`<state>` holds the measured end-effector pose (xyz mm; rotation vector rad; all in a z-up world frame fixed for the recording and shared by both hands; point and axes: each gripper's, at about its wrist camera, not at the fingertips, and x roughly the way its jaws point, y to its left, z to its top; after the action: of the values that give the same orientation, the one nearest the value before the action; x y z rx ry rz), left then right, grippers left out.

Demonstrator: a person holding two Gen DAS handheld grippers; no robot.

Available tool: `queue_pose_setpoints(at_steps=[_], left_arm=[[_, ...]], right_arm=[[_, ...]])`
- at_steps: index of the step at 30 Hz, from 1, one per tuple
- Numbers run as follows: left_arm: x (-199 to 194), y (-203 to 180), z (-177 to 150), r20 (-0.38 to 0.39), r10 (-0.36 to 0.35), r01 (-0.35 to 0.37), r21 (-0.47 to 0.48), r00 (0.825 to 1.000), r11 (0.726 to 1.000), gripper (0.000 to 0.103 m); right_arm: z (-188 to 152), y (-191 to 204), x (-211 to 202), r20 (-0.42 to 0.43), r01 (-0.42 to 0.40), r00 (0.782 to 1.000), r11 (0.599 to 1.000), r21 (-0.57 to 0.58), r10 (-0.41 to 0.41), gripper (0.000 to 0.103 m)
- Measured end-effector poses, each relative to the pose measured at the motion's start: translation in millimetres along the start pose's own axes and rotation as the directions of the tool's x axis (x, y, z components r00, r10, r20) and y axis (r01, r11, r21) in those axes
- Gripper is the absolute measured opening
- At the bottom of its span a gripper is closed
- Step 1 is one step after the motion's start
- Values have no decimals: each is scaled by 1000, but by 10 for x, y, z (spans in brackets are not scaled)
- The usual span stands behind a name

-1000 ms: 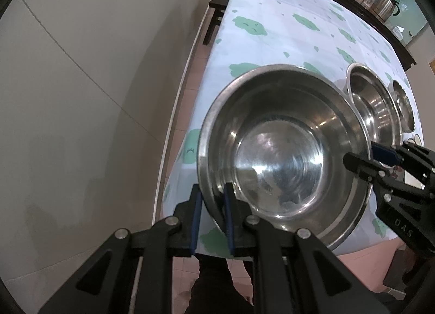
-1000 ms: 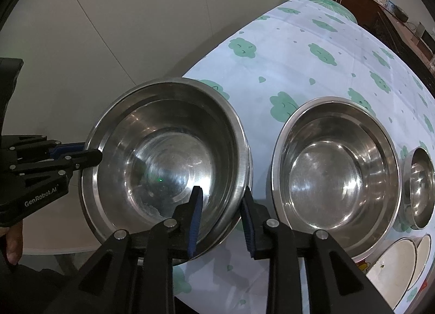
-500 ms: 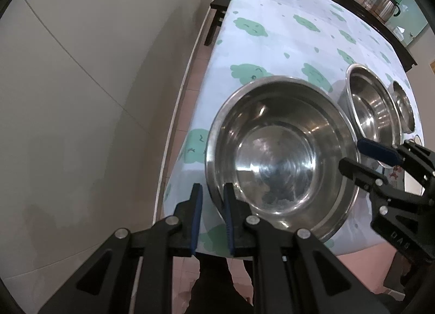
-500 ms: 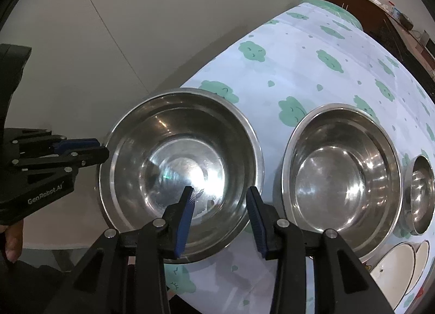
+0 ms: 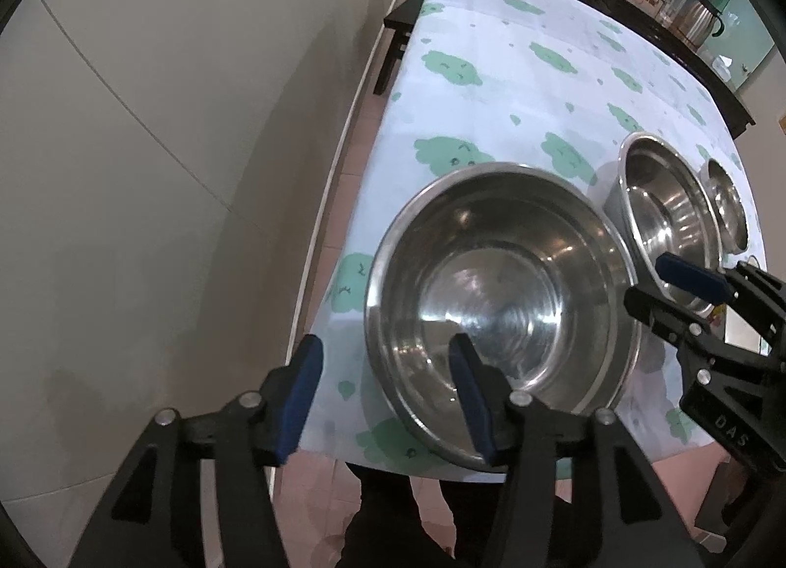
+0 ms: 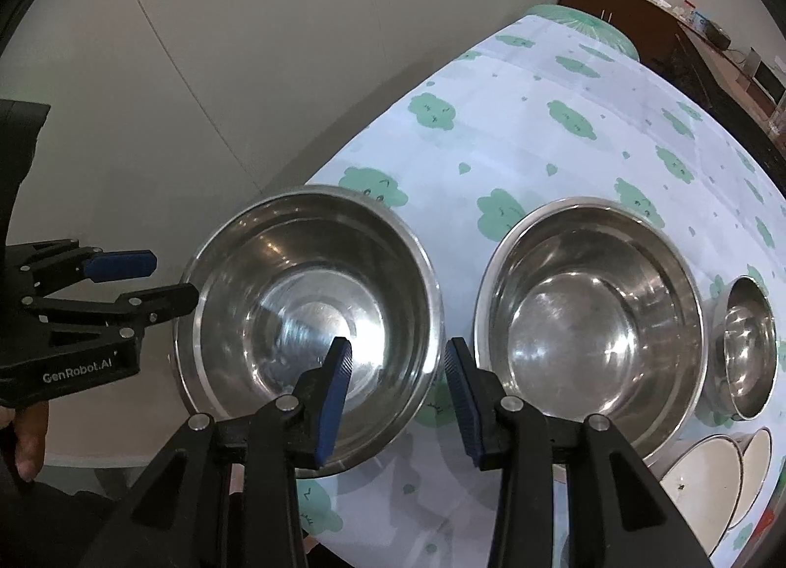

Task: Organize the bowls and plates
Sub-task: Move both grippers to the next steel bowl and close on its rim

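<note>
In your left wrist view, your left gripper [image 5: 385, 393] is low centre, its jaws opening, straddling the near-left rim of the large steel bowl [image 5: 501, 317] without pressing it; the bowl sits mouth up on the cloud-print tablecloth [image 5: 491, 91] at the table's near corner; being round, it has no long axis. In your right wrist view, your right gripper [image 6: 400, 396] sits bottom centre, jaws moderately apart over that bowl's right rim, gripping nothing; a second steel bowl [image 6: 589, 317] stands just right; a small bowl [image 6: 746, 347] further right.
</note>
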<state>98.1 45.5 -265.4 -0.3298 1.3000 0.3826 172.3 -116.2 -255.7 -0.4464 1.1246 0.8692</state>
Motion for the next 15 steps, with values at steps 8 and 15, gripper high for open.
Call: queue_pose_setpoints(at_steps=[8, 15], left_arm=[[-26, -193, 133, 13, -21, 21, 39, 1000, 999, 54], [-43, -523, 324, 28, -46, 43, 112, 999, 993, 54]], right_arm=[[-24, -244, -128, 33, 16, 999, 998, 68, -18, 42], [-75, -614, -219, 38, 49, 998, 988, 144, -55, 43]])
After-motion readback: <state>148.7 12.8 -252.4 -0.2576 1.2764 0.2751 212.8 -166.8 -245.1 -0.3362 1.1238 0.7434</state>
